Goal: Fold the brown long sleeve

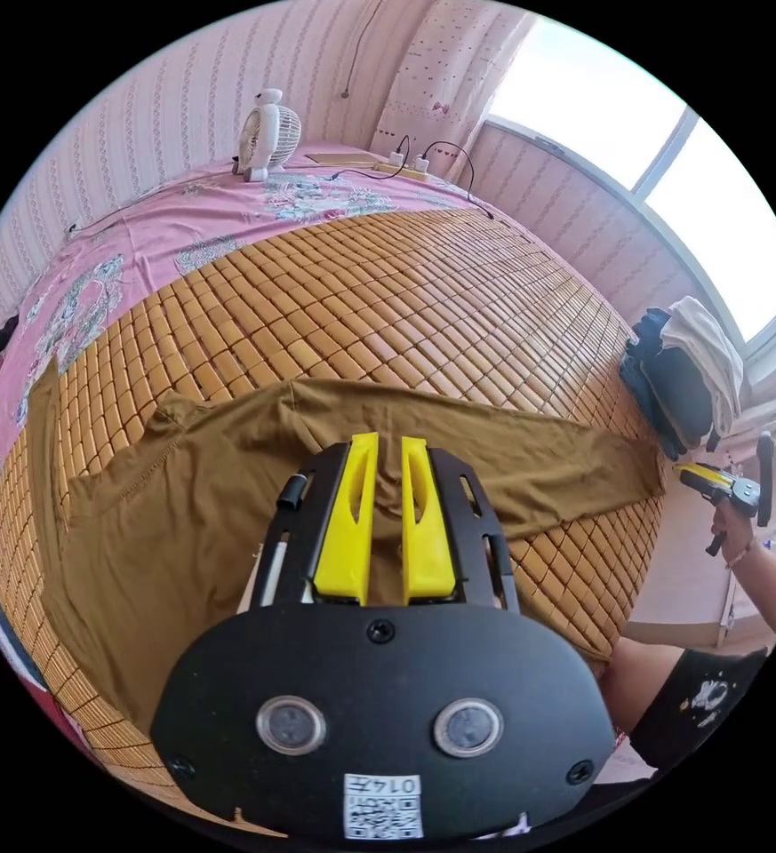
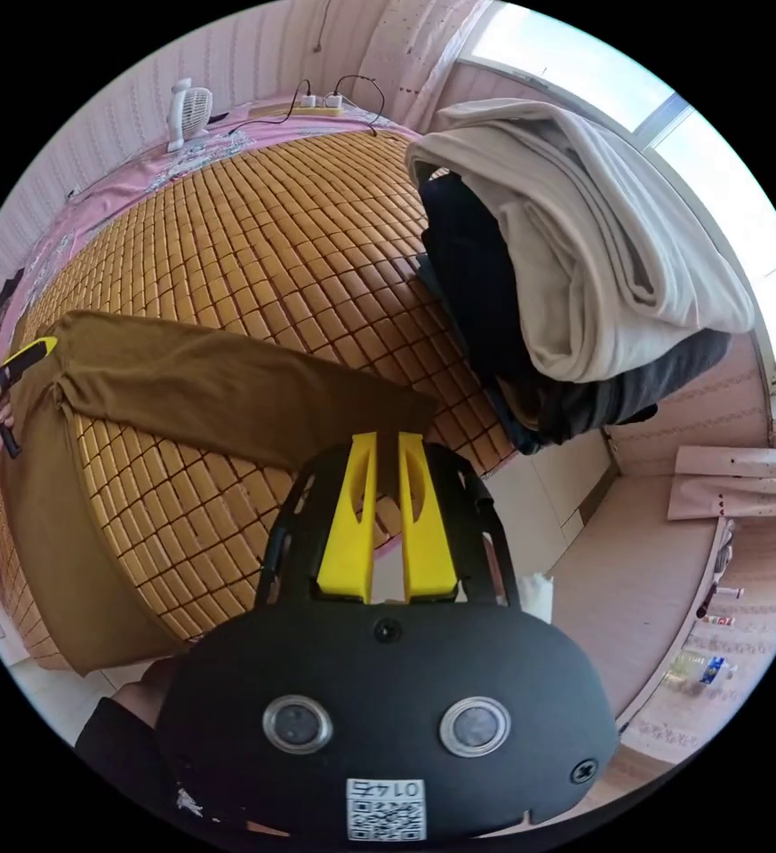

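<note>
The brown long sleeve [image 1: 192, 498] lies spread on a bamboo mat [image 1: 388, 293] on the bed, one sleeve [image 1: 539, 453] stretched out to the right. My left gripper [image 1: 389, 442] has its yellow jaws close together with a fold of the brown fabric pinched between them, near the shoulder. In the right gripper view the sleeve [image 2: 219, 391] runs across the mat [image 2: 272, 240], and its cuff end sits between the narrow jaws of my right gripper [image 2: 388, 440]. The left gripper [image 2: 23, 355] shows there at the shirt's shoulder; the right gripper [image 1: 716, 484] shows in the left gripper view at the cuff.
A pile of white and dark clothes [image 2: 565, 267] [image 1: 690, 373] sits at the mat's right edge. A small fan [image 1: 268, 133] and a power strip [image 1: 405, 167] stand on the pink sheet [image 1: 139, 240] at the far side. The person's arm [image 1: 761, 569] and leg are beside the bed.
</note>
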### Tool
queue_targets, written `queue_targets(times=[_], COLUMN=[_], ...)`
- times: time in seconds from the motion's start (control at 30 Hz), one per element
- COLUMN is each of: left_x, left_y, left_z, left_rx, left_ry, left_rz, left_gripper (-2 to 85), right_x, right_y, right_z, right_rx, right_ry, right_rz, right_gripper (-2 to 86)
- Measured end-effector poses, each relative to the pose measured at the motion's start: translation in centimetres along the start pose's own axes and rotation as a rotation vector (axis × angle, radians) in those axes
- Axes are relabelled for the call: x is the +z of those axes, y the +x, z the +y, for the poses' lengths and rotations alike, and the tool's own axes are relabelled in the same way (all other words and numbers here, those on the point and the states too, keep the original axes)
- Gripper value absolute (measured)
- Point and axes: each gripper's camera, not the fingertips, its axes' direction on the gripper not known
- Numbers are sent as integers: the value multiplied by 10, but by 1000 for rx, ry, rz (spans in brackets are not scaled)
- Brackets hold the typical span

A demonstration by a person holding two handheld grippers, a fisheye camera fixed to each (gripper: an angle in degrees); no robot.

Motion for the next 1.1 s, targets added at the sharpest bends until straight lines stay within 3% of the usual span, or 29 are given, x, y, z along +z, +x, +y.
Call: queue_targets(times=[0.2, 0.33, 0.63, 0.93, 1.07, 1.1], left_x=[18, 36, 46, 29, -8, -18], left_y=[-11, -14, -11, -20, -10, -12], left_z=[-36, -40, -38, -1, 46, 65], left_rx=[5, -17, -23, -59, -1, -18], left_ry=[-42, -74, -76, -27, 29, 32], left_rz=[-79, -97, -126, -83, -63, -50], left_gripper=[61, 61, 0, 14, 17, 17], right_x=[15, 41, 44, 13, 35, 36], right_y=[-11, -16, -14, -22, -46, -49], right_z=[-24, -28, -47, -39, -34, -34], right_rx=[28, 45, 9, -1, -74, -79], right_ry=[74, -4, 93, 126, 0, 44], right_rz=[-28, 25, 89, 47, 19, 32], right_gripper=[24, 1, -9, -9, -10, -10])
